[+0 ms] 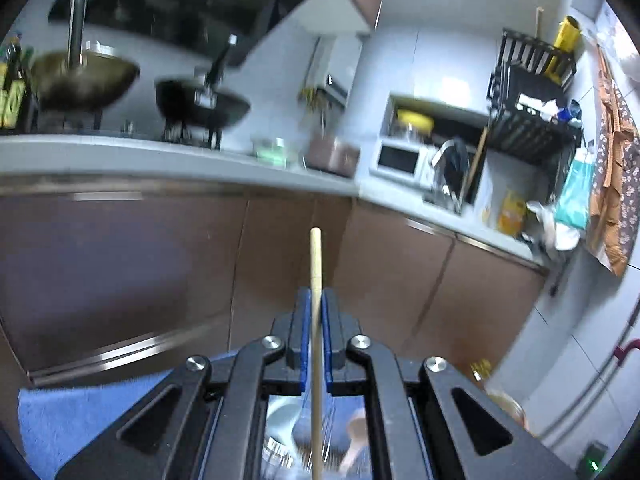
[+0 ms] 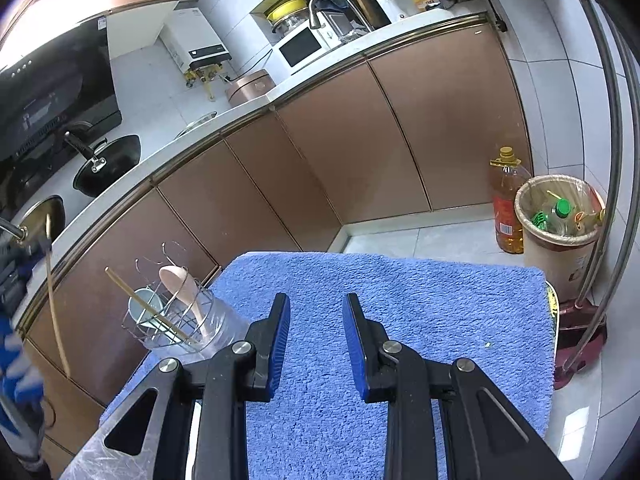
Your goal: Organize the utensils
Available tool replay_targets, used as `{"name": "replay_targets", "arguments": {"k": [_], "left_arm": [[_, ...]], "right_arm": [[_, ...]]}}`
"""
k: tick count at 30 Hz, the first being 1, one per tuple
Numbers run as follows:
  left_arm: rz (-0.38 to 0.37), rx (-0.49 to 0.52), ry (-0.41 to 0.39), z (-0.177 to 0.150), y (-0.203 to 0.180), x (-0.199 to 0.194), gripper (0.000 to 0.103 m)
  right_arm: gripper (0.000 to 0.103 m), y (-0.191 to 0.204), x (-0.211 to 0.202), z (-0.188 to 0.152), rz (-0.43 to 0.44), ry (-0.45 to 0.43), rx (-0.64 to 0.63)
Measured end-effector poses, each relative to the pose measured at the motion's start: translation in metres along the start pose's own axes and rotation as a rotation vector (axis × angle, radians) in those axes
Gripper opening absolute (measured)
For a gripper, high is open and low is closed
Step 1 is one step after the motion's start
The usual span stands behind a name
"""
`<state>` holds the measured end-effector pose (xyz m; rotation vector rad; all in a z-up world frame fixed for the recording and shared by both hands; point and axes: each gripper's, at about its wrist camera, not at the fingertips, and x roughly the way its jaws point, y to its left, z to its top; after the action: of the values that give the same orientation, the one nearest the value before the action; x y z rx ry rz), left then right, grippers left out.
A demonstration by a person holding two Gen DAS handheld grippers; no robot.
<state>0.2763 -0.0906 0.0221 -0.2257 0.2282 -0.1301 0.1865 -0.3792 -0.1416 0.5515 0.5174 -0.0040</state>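
My left gripper is shut on a wooden chopstick and holds it upright in the air; the stick runs down between the pads to the frame's bottom. In the right wrist view that chopstick hangs at the far left, above and left of the wire utensil holder. The holder stands on the left edge of the blue towel and holds a wooden spoon, another chopstick and a white spoon. My right gripper is open and empty above the towel.
Brown cabinets and a white counter with woks and a microwave run behind. An oil bottle and a waste bin stand on the floor at right, beside a metal stand.
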Motion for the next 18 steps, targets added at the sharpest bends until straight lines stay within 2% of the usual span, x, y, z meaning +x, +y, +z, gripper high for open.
{"name": "replay_targets", "arguments": {"k": [5, 8, 15, 18], "left_arm": [[0.035, 0.027, -0.099, -0.011, -0.020, 0.023, 0.005], [0.071, 0.044, -0.146, -0.031, -0.025, 0.041, 0.005], [0.111, 0.002, -0.112, -0.073, -0.005, 0.064, 0.007], [0.120, 0.020, -0.083, -0.083, -0.001, 0.065, 0.012]], "right_arm": [[0.026, -0.003, 0.000, 0.001, 0.006, 0.001, 0.006], [0.026, -0.002, 0.001, 0.002, 0.010, 0.001, 0.001], [0.026, 0.003, 0.007, 0.001, 0.019, 0.014, -0.017], [0.026, 0.005, 0.008, 0.000, 0.022, 0.017, -0.020]]}}
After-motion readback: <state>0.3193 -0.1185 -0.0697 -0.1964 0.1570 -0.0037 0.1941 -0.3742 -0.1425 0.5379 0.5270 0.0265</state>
